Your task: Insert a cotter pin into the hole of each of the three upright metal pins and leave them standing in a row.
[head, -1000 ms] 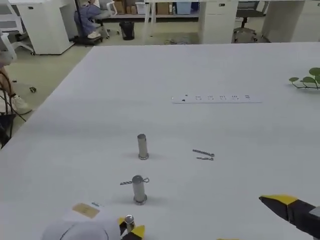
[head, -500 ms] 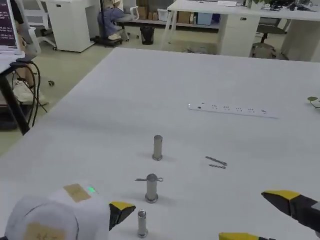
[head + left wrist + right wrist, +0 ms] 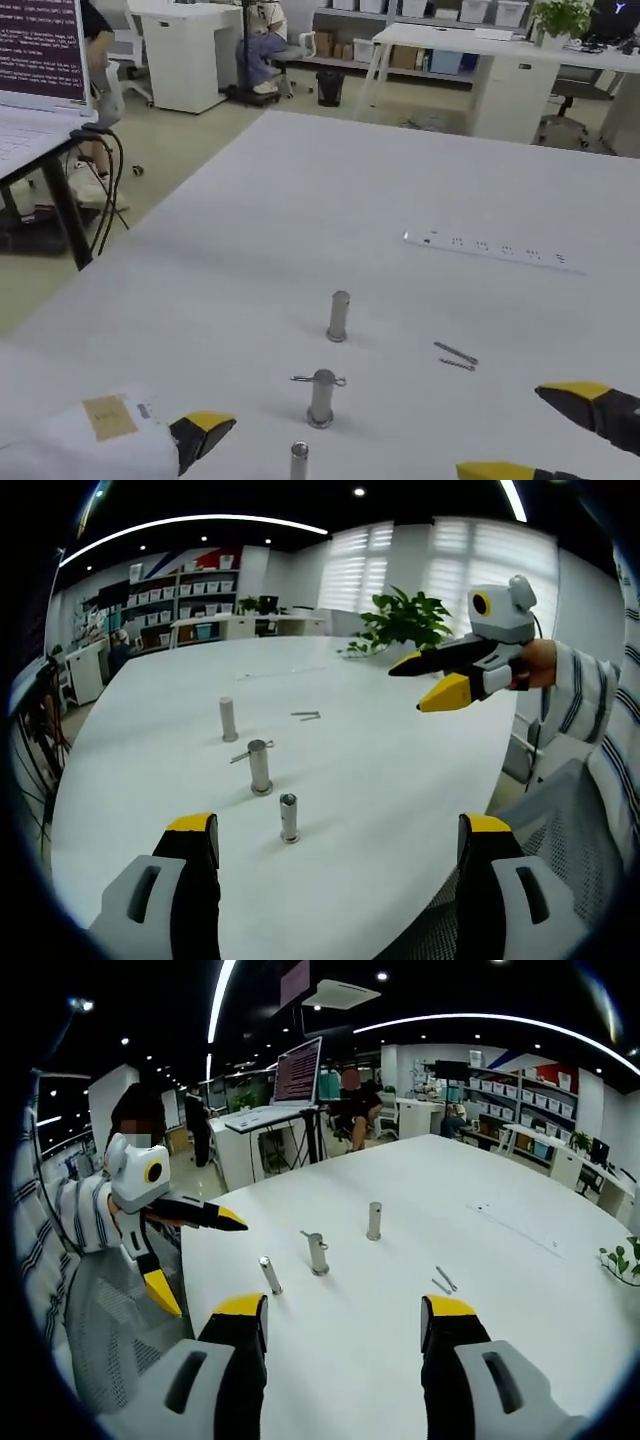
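On the white workbench [image 3: 250, 220] in the head view, three metal pins [image 3: 339, 315] stand upright in a line. The middle pin [image 3: 321, 397] carries a cotter pin [image 3: 300, 379] through its hole, and two loose cotter pins [image 3: 456, 356] lie flat to their right, apart from them. Left gripper view: the left gripper [image 3: 338, 825] has its jaws spread wide and empty, the nearest pin [image 3: 289, 817] just ahead, and the right gripper [image 3: 407, 688] is held above the table, jaws likewise parted. Right gripper view: its own jaws stand wide apart, holding nothing, with the pins beyond.
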### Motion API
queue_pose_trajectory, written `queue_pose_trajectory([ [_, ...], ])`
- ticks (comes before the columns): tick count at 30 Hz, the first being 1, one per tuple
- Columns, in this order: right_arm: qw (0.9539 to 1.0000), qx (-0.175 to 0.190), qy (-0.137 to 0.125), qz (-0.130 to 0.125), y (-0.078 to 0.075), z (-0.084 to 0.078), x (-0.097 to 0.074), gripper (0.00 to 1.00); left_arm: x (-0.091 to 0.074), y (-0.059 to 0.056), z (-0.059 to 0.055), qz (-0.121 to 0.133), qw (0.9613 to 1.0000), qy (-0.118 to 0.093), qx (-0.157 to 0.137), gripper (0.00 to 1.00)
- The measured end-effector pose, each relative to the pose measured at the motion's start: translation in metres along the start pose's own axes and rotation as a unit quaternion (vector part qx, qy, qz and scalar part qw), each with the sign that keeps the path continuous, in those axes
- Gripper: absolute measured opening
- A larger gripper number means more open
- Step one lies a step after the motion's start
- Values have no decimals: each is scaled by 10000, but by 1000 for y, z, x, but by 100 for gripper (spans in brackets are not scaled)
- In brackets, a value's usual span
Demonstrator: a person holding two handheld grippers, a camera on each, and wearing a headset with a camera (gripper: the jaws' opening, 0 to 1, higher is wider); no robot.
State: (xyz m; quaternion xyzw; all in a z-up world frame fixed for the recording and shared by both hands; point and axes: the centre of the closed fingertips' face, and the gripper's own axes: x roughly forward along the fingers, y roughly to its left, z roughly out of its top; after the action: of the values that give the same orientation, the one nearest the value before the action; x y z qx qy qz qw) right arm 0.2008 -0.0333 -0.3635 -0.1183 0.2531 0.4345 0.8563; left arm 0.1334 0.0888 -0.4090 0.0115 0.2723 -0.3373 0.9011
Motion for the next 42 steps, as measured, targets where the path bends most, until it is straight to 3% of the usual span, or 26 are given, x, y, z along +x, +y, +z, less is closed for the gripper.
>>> queue_pose_trajectory([
  [3, 9993, -230, 243, 185, -5, 0, 5, 55, -3, 2, -2, 91, 9999, -59, -99, 99],
  [6, 9950, -629, 652, 410, -11, -6, 13, 52, -4, 1, -3, 91, 9995, -143, -283, 99],
  [10, 9870, -1148, 981, 556, -26, -7, 25, 52, -4, -1, -6, 134, 9994, -111, -304, 99],
  [12, 9818, -1329, 1173, 688, -29, -8, 29, 52, -4, -2, -8, 135, 9991, -86, -384, 99],
  [15, 9674, -1857, 1508, 836, -36, -11, 37, 51, -4, -4, -8, 140, 9990, -91, -410, 99],
  [17, 9602, -2043, 1660, 934, -40, -14, 44, 50, -4, -4, -7, 147, 9987, -127, -476, 99],
  [25, 9432, -2307, 2090, 1164, -61, -25, 67, 47, -6, -2, -7, 241, 9981, -122, -553, 99],
  [30, 9304, -2512, 2395, 1180, -84, -37, 80, 42, -8, 4, -6, 335, 9975, -146, -605, 99],
  [42, 9180, -2520, 2752, 1344, -113, -52, 109, 34, -9, 9, -9, 433, 9962, -99, -749, 99],
])
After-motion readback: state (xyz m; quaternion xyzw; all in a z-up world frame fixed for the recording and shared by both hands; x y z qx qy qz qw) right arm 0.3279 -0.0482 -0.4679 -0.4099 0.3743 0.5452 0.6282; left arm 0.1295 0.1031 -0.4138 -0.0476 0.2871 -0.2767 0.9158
